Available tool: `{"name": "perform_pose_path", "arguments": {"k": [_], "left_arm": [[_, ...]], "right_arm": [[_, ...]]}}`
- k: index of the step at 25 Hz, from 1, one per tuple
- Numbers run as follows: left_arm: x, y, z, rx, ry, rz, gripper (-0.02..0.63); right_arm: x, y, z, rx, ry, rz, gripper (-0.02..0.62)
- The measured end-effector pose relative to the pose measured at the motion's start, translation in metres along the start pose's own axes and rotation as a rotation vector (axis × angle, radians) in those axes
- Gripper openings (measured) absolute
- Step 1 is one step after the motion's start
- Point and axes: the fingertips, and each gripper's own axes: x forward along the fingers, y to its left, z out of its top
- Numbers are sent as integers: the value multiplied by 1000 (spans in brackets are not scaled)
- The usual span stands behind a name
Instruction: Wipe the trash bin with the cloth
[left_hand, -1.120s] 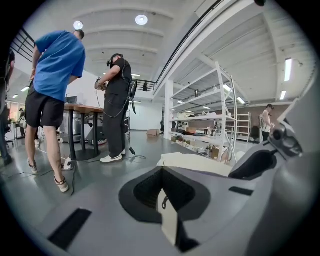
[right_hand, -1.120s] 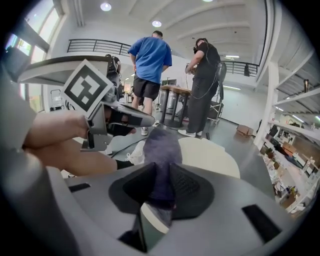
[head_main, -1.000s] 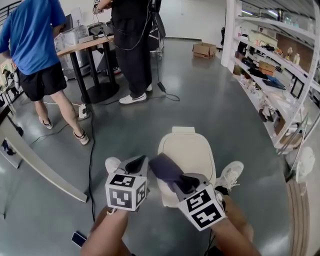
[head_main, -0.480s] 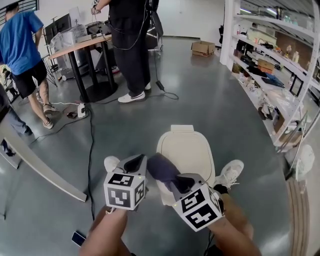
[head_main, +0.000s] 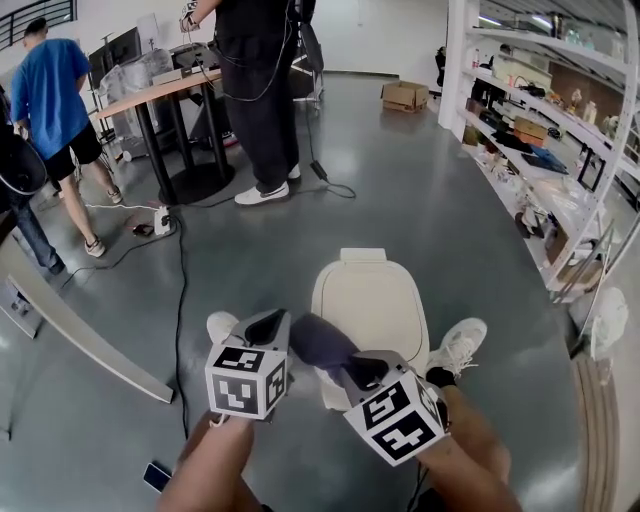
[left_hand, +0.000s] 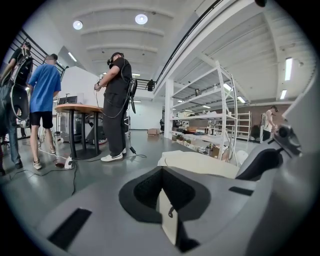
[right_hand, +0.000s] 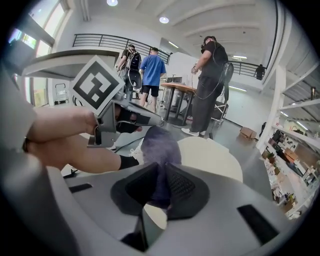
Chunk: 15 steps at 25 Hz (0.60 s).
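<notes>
The cream trash bin (head_main: 372, 295) stands on the grey floor (head_main: 420, 190) between the wearer's 2 shoes (head_main: 460, 345), lid down. The dark cloth (head_main: 318, 340) sits over its near left edge, pinched in the right gripper (head_main: 352, 372). The left gripper (head_main: 262, 328) hovers beside it, jaws pressed together on nothing. Wiping the lid seems in hand; next, the cloth should sweep across the top. A floor cable (head_main: 182, 290) lies well clear, but the shoes crowd the bin's sides.
</notes>
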Motion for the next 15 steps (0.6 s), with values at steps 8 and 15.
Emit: {"name": "perform_pose_path", "arguments": {"k": [8, 15], "left_arm": [[-4, -9, -8, 0, 6, 6, -3], [-12, -30, -24, -14, 17, -5, -3]], "right_arm": [[-15, -11, -13, 78, -50, -12, 56], [-28, -20, -23, 168, -97, -10, 56]]}}
